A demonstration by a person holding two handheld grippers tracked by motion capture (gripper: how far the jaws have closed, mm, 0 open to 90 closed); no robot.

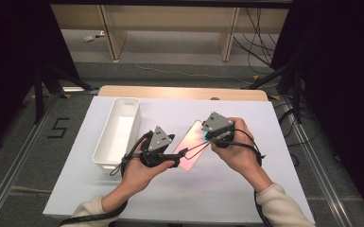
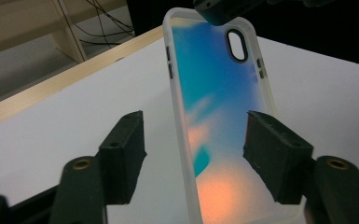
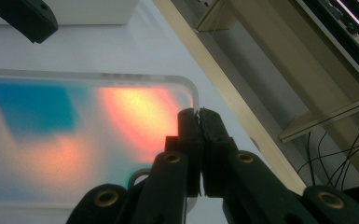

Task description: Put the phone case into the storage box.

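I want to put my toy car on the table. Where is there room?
The white sheet is bare near the front edge, by the sleeves, and along the far edge, behind the bin. The middle is crowded: the left gripper and right gripper meet at the phone case.

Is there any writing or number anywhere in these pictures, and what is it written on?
"5": a dark mark on the grey floor, left of the table.
The phone case, the white bin and both grippers: no writing that I can see.
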